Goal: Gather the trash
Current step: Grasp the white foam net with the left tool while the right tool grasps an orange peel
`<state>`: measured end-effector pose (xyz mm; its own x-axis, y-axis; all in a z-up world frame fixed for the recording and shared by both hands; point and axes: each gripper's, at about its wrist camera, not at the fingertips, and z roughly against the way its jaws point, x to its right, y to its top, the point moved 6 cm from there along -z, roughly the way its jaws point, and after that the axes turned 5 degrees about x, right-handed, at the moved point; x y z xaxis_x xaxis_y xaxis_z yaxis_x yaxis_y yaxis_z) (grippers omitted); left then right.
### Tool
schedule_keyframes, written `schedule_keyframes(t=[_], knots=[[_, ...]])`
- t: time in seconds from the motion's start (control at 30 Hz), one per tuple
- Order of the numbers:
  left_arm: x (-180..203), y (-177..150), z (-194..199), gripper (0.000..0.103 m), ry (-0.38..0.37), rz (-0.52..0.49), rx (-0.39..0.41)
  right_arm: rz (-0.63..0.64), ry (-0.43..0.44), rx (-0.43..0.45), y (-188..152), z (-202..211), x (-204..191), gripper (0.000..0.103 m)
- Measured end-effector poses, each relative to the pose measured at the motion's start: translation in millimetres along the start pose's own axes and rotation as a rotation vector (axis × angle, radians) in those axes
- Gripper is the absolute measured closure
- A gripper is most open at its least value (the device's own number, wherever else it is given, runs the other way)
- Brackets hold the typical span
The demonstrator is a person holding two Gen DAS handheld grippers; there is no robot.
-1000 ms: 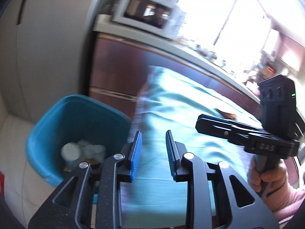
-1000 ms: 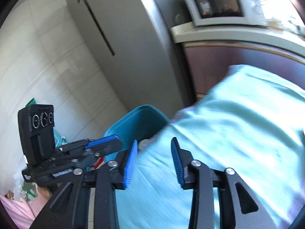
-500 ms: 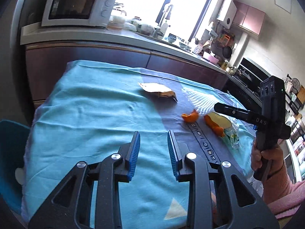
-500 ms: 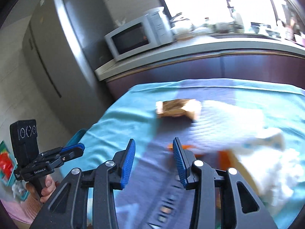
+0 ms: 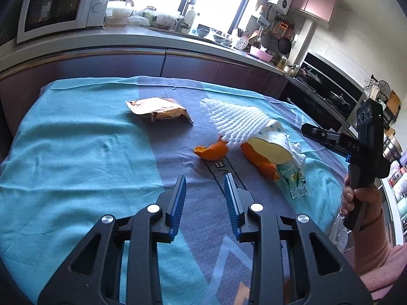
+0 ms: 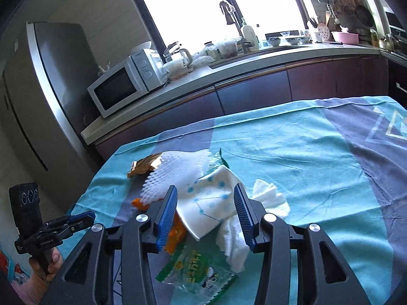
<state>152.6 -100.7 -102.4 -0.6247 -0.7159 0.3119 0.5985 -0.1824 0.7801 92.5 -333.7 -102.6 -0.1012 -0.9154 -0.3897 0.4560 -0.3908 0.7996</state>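
Trash lies on a teal cloth-covered table (image 5: 76, 152): a brown snack packet (image 5: 157, 108), white foam fruit net (image 5: 236, 120), orange peel (image 5: 211, 151), a dotted paper cup (image 6: 208, 206), white tissue (image 6: 269, 200) and a clear green wrapper (image 6: 195, 272). My left gripper (image 5: 204, 185) is open and empty, just short of the peel. My right gripper (image 6: 204, 203) is open, hovering over the paper cup, and also shows in the left wrist view (image 5: 330, 137).
A kitchen counter (image 6: 254, 58) with a microwave (image 6: 122, 86), kettle and sink runs behind the table. A grey fridge (image 6: 38, 96) stands at the left. An oven (image 5: 328, 89) is at the far right.
Both grippers have swung from the blue bin beside the table back over the table, toward the pile of trash. Both stay open and empty.
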Motion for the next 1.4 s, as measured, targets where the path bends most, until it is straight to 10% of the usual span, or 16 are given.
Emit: schedule_keyframes(t=[0.83,1.07,1.4], knots=[[72,29,-105,0.064,0.055,-0.25,-0.104,0.123,0.063,-0.122,-2,-56,6,0.064],[74,28,-113,0.094,0.085,-0.28,-0.128,0.131,0.08,-0.1,-1,-46,6,0.083],[72,36,-93,0.098,0.077,-0.246,-0.067,0.12,0.12,-0.07,2,-31,-4,0.094]])
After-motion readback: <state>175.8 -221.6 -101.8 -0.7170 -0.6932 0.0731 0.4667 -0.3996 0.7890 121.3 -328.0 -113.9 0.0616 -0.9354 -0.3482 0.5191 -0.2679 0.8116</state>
